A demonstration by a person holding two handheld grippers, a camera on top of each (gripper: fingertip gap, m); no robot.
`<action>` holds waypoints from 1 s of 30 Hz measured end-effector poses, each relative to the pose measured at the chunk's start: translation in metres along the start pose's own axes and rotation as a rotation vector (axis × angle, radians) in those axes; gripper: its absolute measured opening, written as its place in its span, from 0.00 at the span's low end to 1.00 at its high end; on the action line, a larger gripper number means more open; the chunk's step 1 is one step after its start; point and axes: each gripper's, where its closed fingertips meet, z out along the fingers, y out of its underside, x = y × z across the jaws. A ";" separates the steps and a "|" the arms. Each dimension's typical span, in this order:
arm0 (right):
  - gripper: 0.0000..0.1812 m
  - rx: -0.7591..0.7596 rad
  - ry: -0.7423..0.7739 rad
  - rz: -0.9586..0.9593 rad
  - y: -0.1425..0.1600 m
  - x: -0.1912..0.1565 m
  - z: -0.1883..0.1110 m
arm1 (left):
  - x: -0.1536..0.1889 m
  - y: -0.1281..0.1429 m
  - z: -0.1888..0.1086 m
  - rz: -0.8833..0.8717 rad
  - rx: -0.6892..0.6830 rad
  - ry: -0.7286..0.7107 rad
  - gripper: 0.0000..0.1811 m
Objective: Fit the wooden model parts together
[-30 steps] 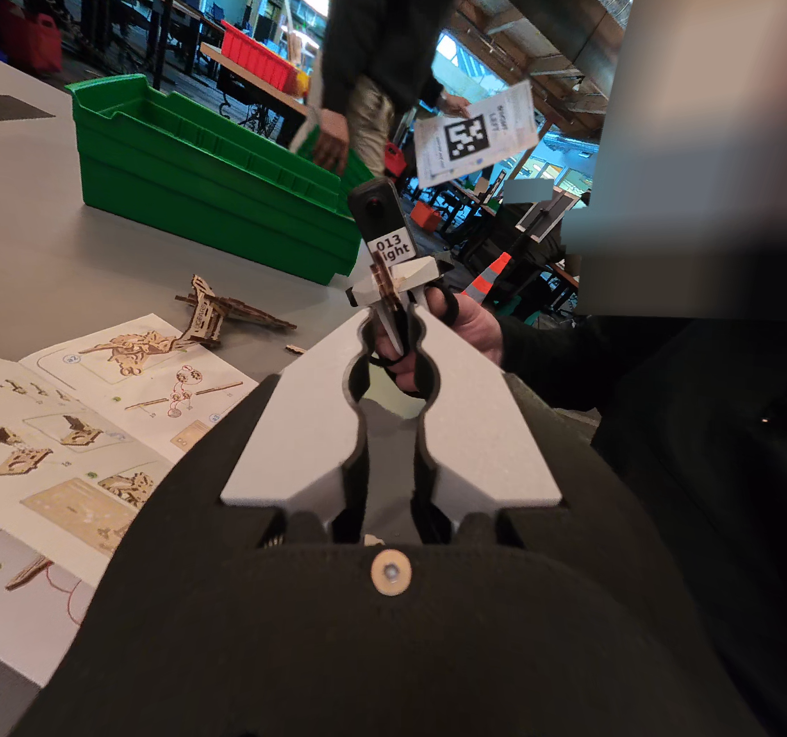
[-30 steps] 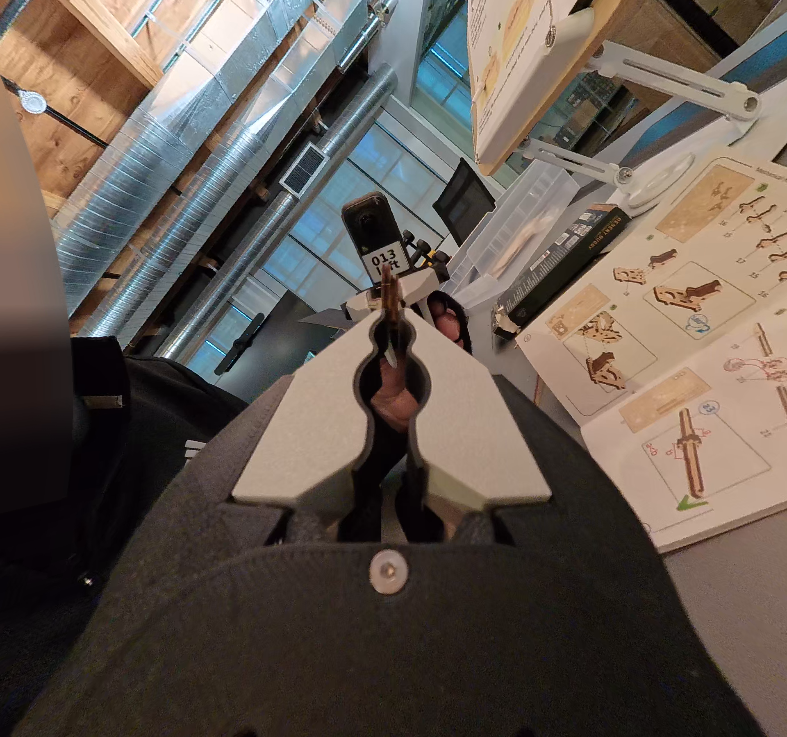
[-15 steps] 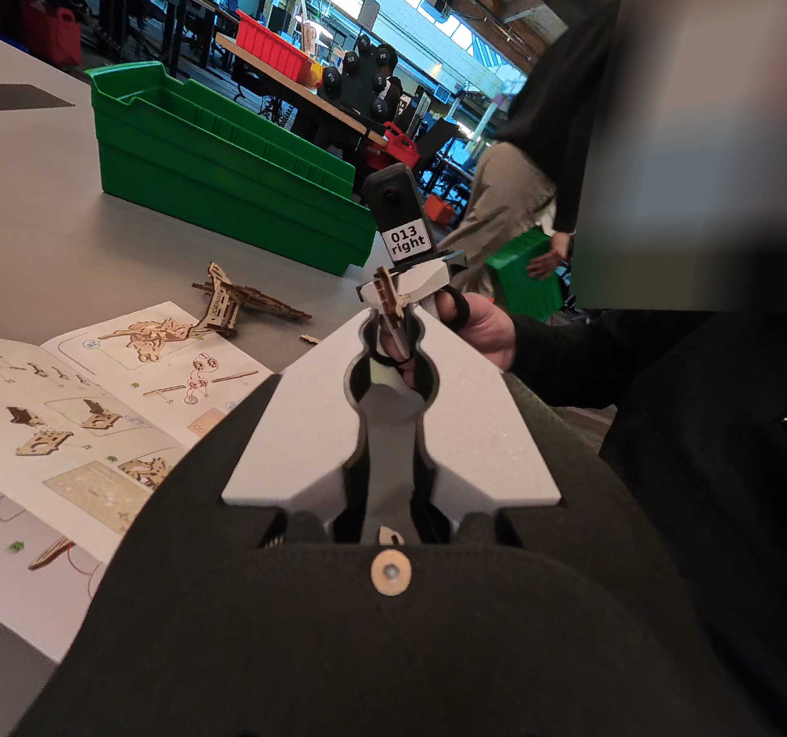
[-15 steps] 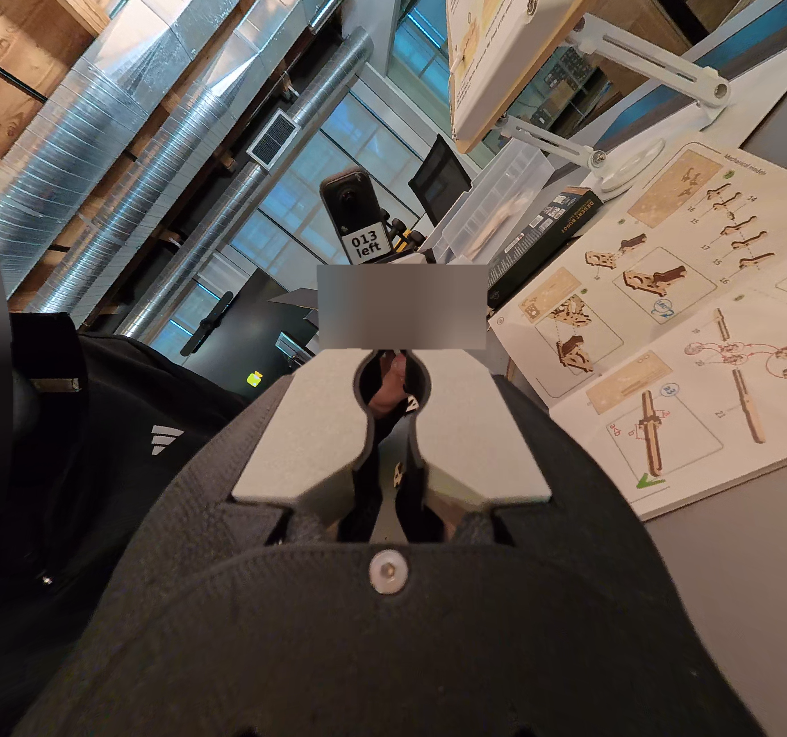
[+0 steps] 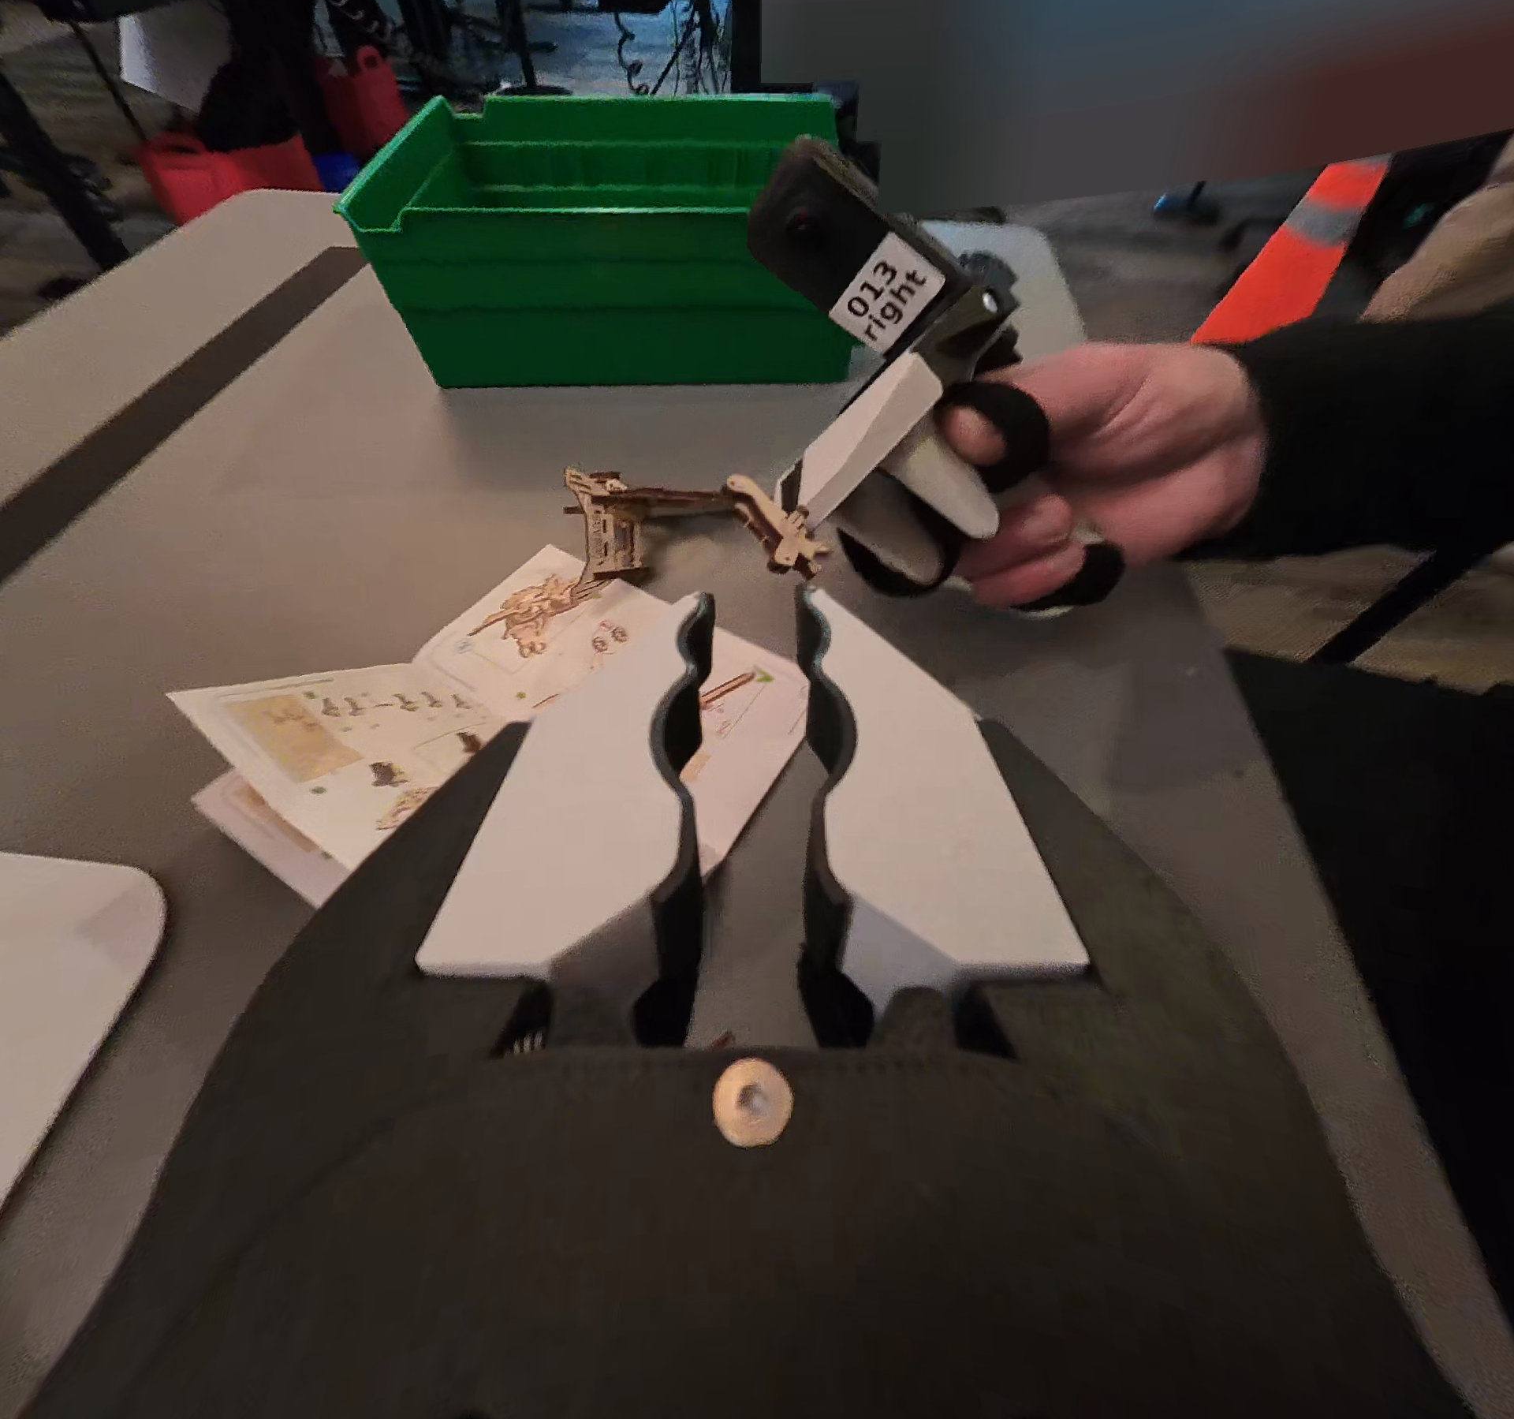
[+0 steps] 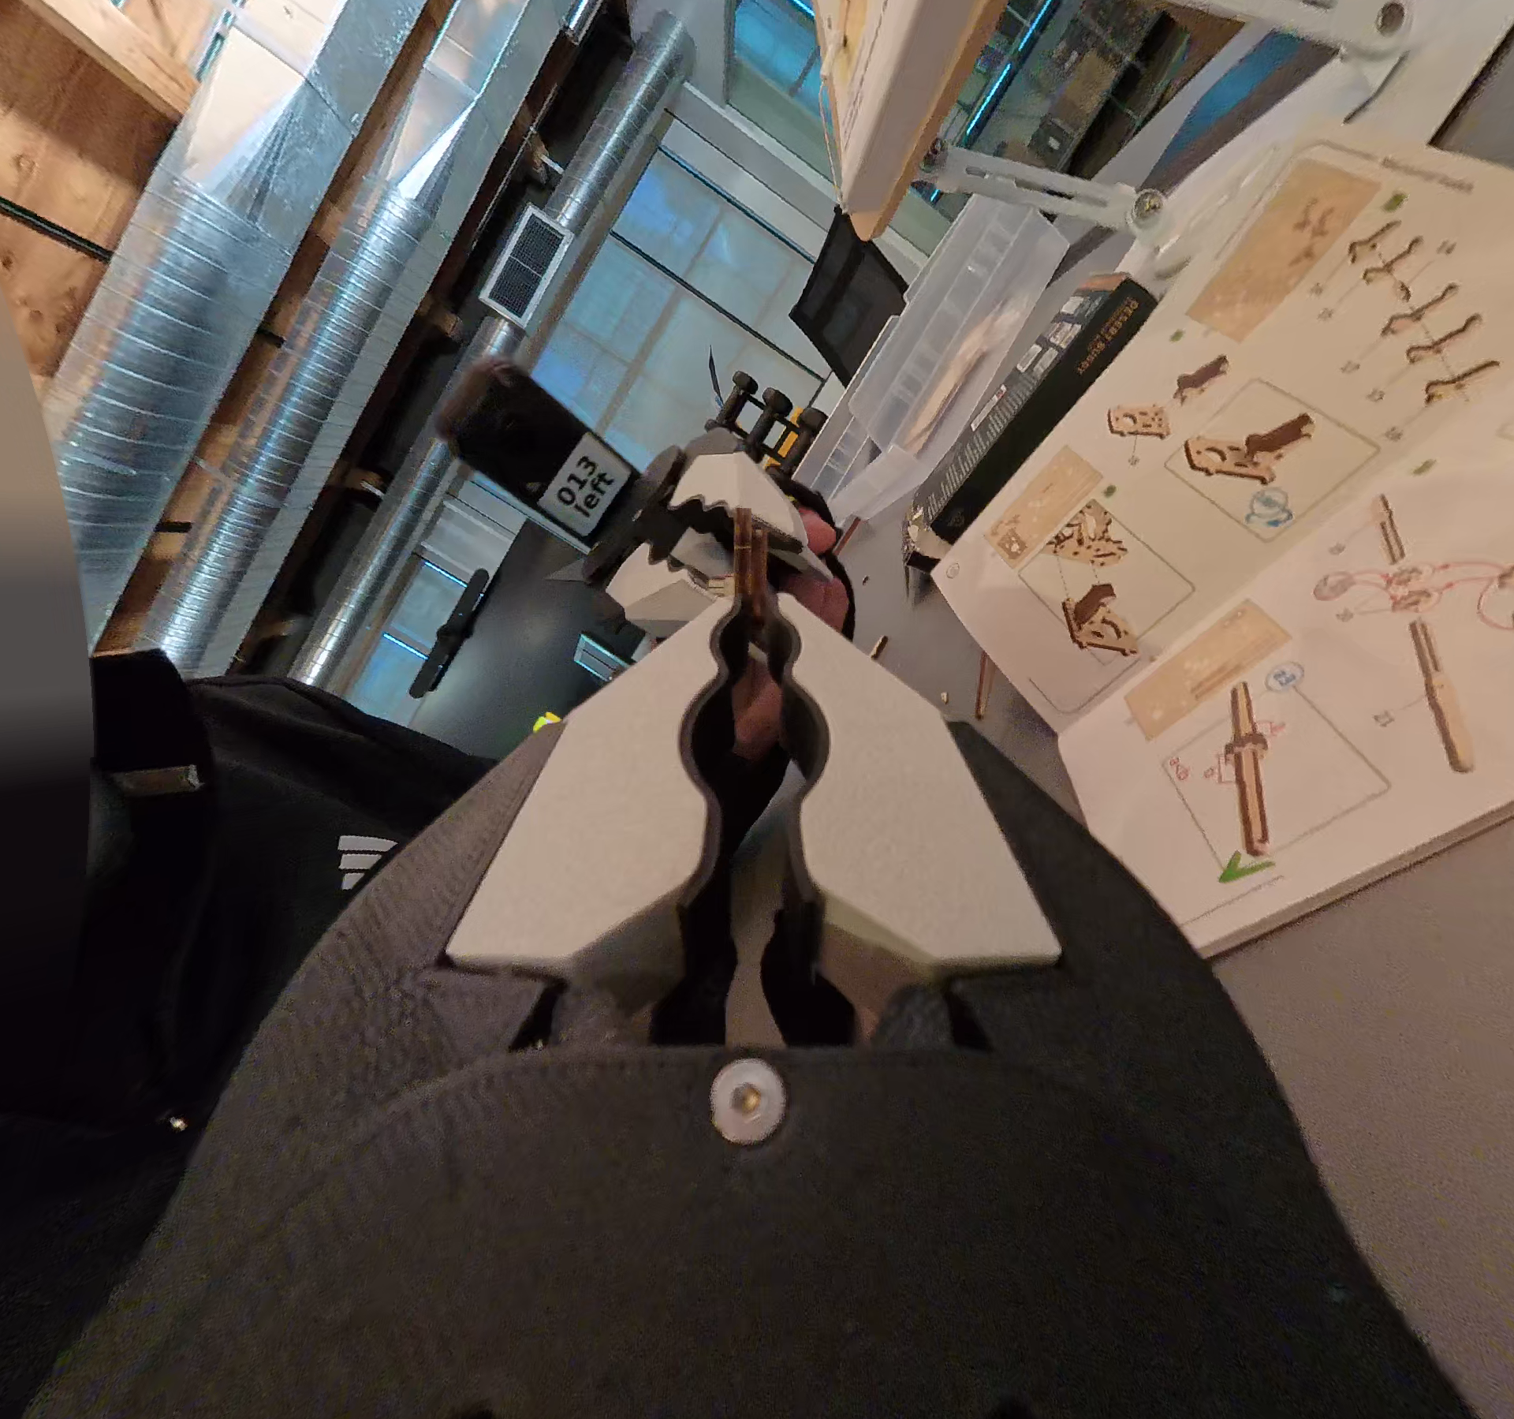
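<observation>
My left gripper (image 5: 755, 599) is open and empty, tilted down over the grey table (image 5: 287, 478). My right gripper (image 6: 750, 611) is shut on a small flat wooden part (image 6: 750, 556) that sticks out past its tips. In the left wrist view the right gripper (image 5: 807, 521) holds that part (image 5: 778, 527) just beyond my left fingertips. A partly built wooden model (image 5: 606, 519) lies on the table behind it; I cannot tell whether the part touches it. The left gripper (image 6: 721, 515) shows beyond the part in the right wrist view.
An open instruction booklet (image 5: 393, 732) lies under my left fingers and also shows in the right wrist view (image 6: 1229, 560). A green bin (image 5: 606, 249) stands at the back. A white board corner (image 5: 65, 970) is at the left. A black box (image 6: 1040, 396) and a clear case (image 6: 958, 306) lie beyond the booklet.
My left gripper has opened and swung down and back from the right gripper's tips. The right gripper still holds the wooden part and has tilted.
</observation>
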 end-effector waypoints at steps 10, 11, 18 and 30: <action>0.00 -0.072 -0.023 0.105 0.008 0.004 -0.003 | 0.007 0.004 0.005 0.213 -0.105 -0.053 0.07; 0.00 -0.076 -0.025 0.109 0.009 0.004 -0.003 | 0.008 0.004 0.005 0.219 -0.109 -0.054 0.06; 0.00 -0.096 -0.026 0.119 0.013 0.004 -0.002 | 0.011 0.007 0.007 0.277 -0.146 -0.058 0.03; 0.00 -0.122 -0.019 0.128 0.017 0.008 -0.002 | 0.014 0.012 0.007 0.289 -0.157 -0.042 0.02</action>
